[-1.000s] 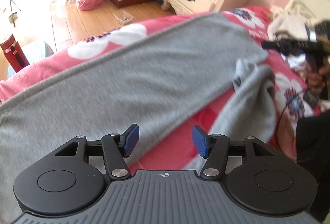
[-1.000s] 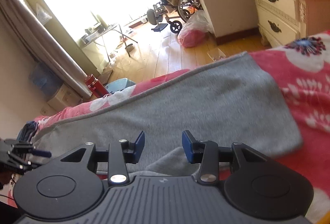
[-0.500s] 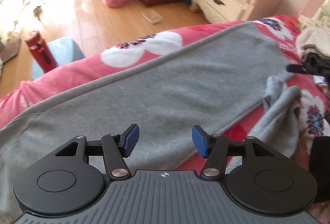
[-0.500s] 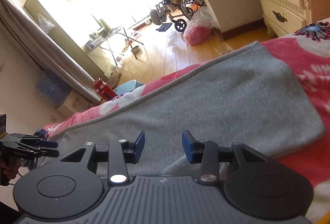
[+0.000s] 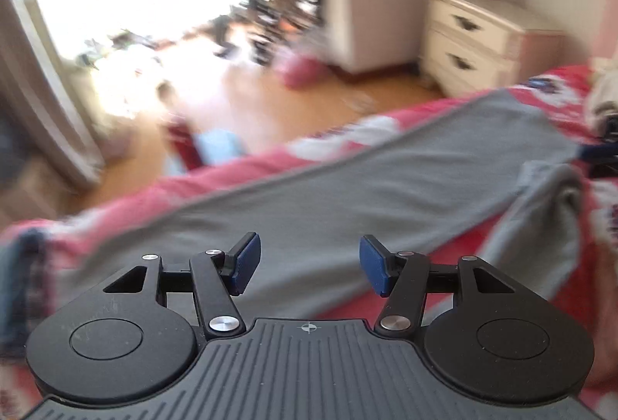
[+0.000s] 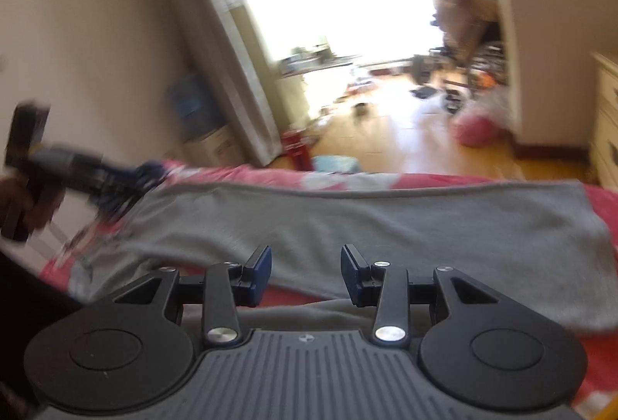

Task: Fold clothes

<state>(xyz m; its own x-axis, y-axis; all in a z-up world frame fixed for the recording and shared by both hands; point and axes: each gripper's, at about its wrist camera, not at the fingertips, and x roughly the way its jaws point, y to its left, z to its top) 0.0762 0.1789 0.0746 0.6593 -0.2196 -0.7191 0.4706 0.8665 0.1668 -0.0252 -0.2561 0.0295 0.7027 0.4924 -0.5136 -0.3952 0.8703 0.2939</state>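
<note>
A: Where are the grey trousers (image 5: 347, 196) lying?

B: They are lying spread along the bed (image 5: 216, 176), long axis running from lower left up to far right in the left wrist view. One leg (image 5: 540, 223) is bending back at the right end.

A: And the claws?

B: The left claw (image 5: 309, 265) is hovering wide and empty over the near part of the cloth. The right claw (image 6: 305, 275) is gaping too, holding nothing, just above the folded-back leg, so it is sitting nearer that end.

A: Any containers?

B: None I am seeing holding anything
</note>
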